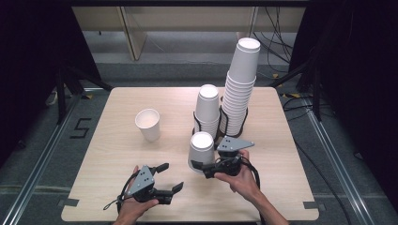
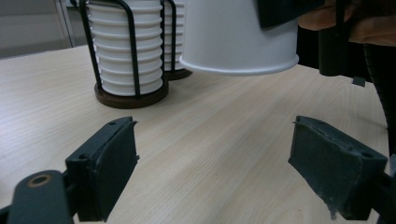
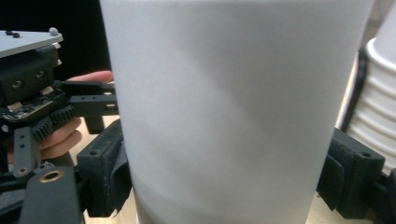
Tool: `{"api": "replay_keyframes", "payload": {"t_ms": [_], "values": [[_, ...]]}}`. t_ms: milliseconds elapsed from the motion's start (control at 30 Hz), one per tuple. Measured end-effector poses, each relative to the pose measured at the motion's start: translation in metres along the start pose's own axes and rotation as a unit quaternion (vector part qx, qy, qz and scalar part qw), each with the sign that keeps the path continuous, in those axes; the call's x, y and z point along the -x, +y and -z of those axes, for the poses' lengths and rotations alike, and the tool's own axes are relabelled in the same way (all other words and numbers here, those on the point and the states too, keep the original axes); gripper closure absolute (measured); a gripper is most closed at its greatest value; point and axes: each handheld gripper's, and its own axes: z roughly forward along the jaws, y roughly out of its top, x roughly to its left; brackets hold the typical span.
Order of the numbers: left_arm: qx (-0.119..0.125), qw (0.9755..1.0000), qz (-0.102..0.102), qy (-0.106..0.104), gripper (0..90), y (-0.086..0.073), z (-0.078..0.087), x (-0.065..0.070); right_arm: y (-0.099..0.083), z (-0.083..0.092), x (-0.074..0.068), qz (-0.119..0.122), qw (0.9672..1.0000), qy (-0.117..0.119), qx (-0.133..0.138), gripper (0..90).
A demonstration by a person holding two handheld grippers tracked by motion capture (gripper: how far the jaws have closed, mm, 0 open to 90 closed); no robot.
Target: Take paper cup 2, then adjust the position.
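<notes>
Right gripper [image 1: 201, 168] fingers [image 3: 105, 172] clamped on inverted paper cup [image 1: 201, 151]; left gripper [image 1: 170, 176] wide, empty

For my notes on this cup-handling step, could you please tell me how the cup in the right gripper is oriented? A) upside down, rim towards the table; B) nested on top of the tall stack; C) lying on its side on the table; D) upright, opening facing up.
A: the inverted cup sits between the right gripper jaws, closed base up, and the left gripper view shows its rolled rim just above the table.
</notes>
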Motion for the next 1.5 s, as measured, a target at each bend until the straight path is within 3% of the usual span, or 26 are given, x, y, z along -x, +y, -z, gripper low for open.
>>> {"api": "replay_keyframes", "payload": {"t_ms": [433,467,500,567,633,767,833,867,933,1000,1033,1067,1200,1233,1300,1333,1367,1433,1500], "values": [[0.007,1.0,0.004,-0.005,14.0,-0.001,-0.002,0.0,-0.007,-0.016,-0.014,0.005,0.9996,0.024,-0.016,18.1],[0.007,1.0,0.003,-0.005,14.0,0.0,-0.002,0.0,-0.008,-0.016,-0.017,0.002,0.9997,0.014,-0.019,18.0],[0.008,0.9999,0.004,-0.005,14.0,0.0,-0.002,0.0,-0.008,-0.017,-0.016,0.015,0.9995,0.019,-0.018,18.1],[0.003,1.0,0.003,0.0,14.0,0.001,-0.001,0.0,-0.009,-0.019,-0.019,0.001,0.9995,0.02,-0.024,18.1],[0.003,1.0,0.005,0.001,14.0,0.0,-0.001,0.0,-0.009,-0.022,-0.019,0.005,0.9992,0.033,-0.021,18.0],[0.005,1.0,0.005,0.002,14.0,0.0,0.0,0.0,-0.009,-0.025,-0.021,0.014,0.9993,0.028,-0.019,18.0],[0.004,1.0,0.003,0.003,14.0,0.001,0.0,0.002,-0.01,-0.027,-0.024,0.003,0.999,0.036,-0.025,18.0],[0.003,1.0,0.001,0.004,14.0,0.001,-0.001,0.003,-0.01,-0.027,-0.024,0.016,0.9993,0.026,-0.022,18.0],[0.002,1.0,-0.001,0.003,14.0,0.002,-0.002,0.004,-0.01,-0.028,-0.028,0.005,0.999,0.031,-0.031,18.0],[0.008,1.0,-0.002,-0.001,14.0,0.002,-0.005,0.006,-0.01,-0.029,-0.028,0.005,0.999,0.035,-0.028,18.0],[-0.001,1.0,-0.006,0.003,14.0,0.002,-0.005,0.006,-0.01,-0.031,-0.028,0.015,0.9991,0.033,-0.021,18.0],[-0.002,1.0,-0.007,0.004,13.7,0.002,-0.005,0.006,-0.01,-0.03,-0.029,0.01,0.999,0.028,-0.033,18.0],[0.001,1.0,-0.002,0.005,13.9,0.002,-0.007,0.008,-0.012,-0.033,-0.028,0.014,0.9994,0.024,-0.023,18.0],[0.003,1.0,0.0,0.004,13.9,0.002,-0.008,0.009,-0.012,-0.033,-0.028,0.006,0.9991,0.031,-0.027,18.0],[0.003,1.0,-0.001,0.004,13.9,0.002,-0.008,0.01,-0.011,-0.033,-0.03,0.009,0.9992,0.024,-0.03,18.0],[0.009,1.0,-0.001,0.0,13.7,0.002,-0.009,0.01,-0.011,-0.035,-0.03,0.017,0.9992,0.032,-0.019,18.0],[0.003,1.0,-0.003,0.004,13.5,0.004,-0.007,0.011,-0.011,-0.034,-0.033,0.008,0.9993,0.025,-0.026,18.0],[0.009,0.9999,0.001,0.005,12.7,0.004,-0.007,0.012,-0.011,-0.035,-0.033,0.029,0.9993,0.017,-0.017,18.0],[0.009,0.9999,0.0,0.007,11.4,0.004,-0.008,0.012,-0.011,-0.036,-0.035,0.016,0.9993,0.028,-0.02,18.0]]}}
